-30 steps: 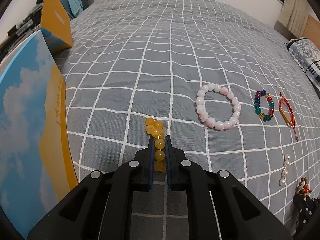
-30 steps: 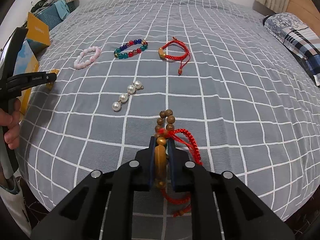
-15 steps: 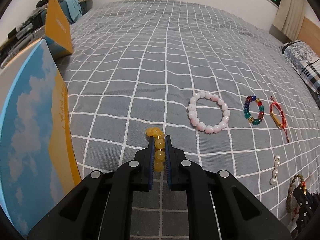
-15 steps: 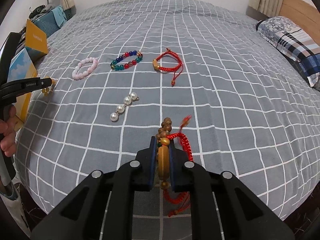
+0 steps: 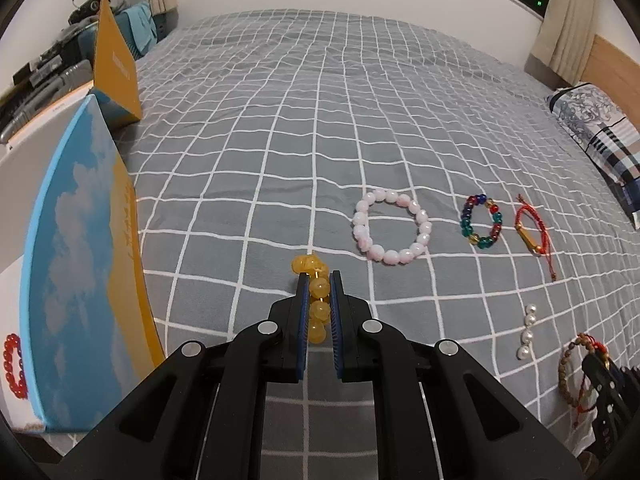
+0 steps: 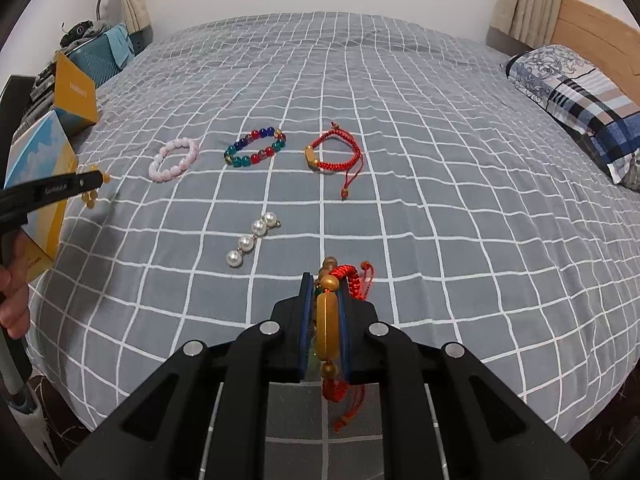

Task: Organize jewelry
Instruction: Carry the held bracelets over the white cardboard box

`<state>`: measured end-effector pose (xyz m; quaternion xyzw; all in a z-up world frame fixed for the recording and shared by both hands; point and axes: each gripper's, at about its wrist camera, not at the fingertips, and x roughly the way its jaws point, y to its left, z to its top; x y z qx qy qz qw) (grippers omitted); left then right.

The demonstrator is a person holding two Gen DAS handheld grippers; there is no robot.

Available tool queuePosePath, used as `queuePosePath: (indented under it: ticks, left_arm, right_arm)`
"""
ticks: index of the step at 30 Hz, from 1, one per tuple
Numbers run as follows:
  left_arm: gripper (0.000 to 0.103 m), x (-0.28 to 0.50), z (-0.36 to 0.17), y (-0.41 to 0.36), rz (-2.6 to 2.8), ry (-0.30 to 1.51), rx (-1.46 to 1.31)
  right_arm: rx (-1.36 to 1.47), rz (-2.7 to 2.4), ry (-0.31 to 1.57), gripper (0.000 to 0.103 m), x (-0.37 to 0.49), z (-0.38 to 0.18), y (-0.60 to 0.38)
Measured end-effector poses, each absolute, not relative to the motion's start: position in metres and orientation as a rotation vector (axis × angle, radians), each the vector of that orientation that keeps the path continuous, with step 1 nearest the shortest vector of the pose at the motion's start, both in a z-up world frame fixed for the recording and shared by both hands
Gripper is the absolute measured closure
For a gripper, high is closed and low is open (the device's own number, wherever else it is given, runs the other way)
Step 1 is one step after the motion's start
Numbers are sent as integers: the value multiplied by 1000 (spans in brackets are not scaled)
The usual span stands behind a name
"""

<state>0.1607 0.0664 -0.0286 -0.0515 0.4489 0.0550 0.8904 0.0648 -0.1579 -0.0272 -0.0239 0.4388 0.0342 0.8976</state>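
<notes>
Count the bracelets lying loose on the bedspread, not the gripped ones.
3, in a row: pink bead bracelet on the left, multicolored bead bracelet in the middle, red cord bracelet on the right. The pearl strand isn't a loop.

Matte black left gripper (image 5: 319,280); blue ribbed pads (image 5: 303,320); round silver screws; bare skin on hand (image 6: 14,304).

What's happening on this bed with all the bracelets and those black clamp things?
A person is sorting jewelry with two handheld grippers. The left gripper is shut on a yellow bead bracelet, near a blue and orange box. The right gripper is shut on a wooden bead bracelet with red cord. Lying on the grey checked bedspread are a pink bead bracelet, a multicolored bead bracelet, a red cord bracelet and a pearl strand.
</notes>
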Motion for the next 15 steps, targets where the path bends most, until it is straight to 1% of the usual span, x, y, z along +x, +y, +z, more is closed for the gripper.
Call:
queuePosePath:
  ticks: [8,15]
  left_arm:
    - [94,146,2,58,91,898,-105]
    - [94,132,23,65,84,880,-112]
  right_arm:
    - [-43,81,890,93,68,-7,-151]
    - [-39,92,870,93,69,17,-143]
